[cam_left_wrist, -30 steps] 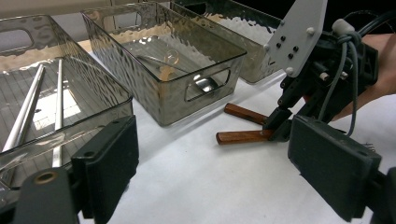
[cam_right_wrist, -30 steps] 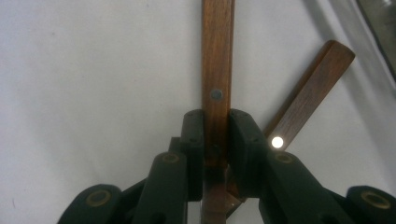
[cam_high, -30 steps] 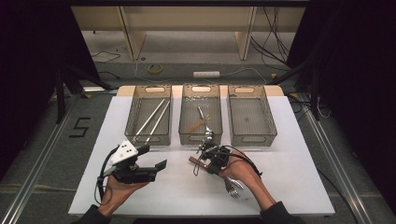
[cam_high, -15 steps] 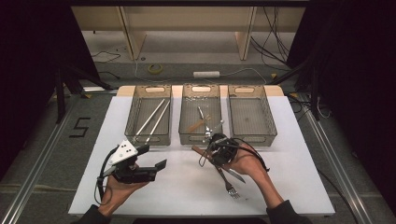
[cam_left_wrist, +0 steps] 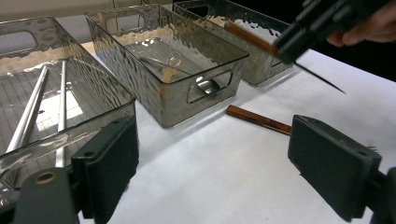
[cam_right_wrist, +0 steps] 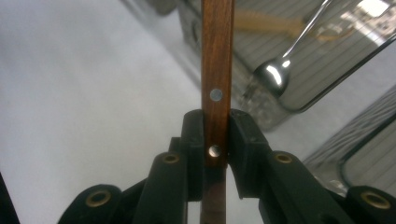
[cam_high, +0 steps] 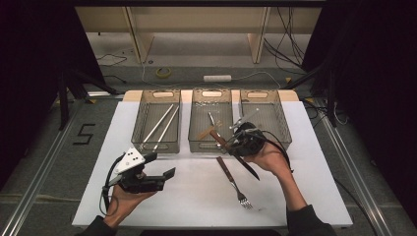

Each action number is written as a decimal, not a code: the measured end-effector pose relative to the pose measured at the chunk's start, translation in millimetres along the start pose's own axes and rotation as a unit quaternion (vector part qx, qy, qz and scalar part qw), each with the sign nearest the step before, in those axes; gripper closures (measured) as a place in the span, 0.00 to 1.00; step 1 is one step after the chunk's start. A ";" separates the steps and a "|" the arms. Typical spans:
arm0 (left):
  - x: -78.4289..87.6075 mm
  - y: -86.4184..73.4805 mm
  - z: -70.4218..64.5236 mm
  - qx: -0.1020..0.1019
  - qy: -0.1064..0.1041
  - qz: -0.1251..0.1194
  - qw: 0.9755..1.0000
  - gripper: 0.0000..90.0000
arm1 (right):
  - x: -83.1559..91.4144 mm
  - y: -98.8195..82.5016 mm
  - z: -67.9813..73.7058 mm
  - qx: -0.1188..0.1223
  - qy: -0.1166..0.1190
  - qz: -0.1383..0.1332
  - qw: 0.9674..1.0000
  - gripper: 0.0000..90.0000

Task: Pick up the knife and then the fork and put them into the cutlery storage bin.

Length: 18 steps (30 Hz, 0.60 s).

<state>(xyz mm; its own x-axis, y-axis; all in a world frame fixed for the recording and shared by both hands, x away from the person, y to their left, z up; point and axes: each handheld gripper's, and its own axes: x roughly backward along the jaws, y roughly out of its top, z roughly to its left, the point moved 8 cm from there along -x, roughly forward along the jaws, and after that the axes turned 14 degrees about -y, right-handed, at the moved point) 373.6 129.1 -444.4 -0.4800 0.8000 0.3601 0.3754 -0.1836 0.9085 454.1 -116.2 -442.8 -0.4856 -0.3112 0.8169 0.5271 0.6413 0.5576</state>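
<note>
Right gripper (cam_high: 235, 144) has lifted off the white table (cam_high: 314, 187) since a second ago, jaws clamped on the wooden handle of a knife (cam_high: 242, 160), now in the air near the front of the middle bin (cam_high: 196, 128); sorting into a bin looks next; fork (cam_high: 235, 183) lies on the table below; left gripper (cam_high: 164, 177) hovers near-left, jaws wide apart, empty; knife blade dark and thin, tip hard to make out; right bin (cam_high: 280, 123) contents unclear.

Knife (cam_right_wrist: 216, 70) handle top cut off; blade hidden behind tool jaws.
</note>
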 end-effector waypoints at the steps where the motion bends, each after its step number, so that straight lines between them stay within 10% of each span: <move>1: 0.0 0.1 0.0 0.001 0.000 -0.001 1.000 0.18 | 2.1 3.1 -2.5 -0.005 0.002 -0.009 1.000 0.86; 18: 0.4 0.6 0.5 0.003 0.001 -0.004 1.000 0.18 | 23.3 35.8 -39.1 -0.057 -0.018 -0.072 0.996 0.86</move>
<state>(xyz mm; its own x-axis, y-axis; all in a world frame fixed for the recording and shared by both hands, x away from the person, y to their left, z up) 374.0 129.6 -443.7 -0.4842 0.8008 0.3526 0.3756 -0.1737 0.9103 488.9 -127.9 -398.0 -0.5854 -0.3668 0.7231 0.5249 0.5082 0.6828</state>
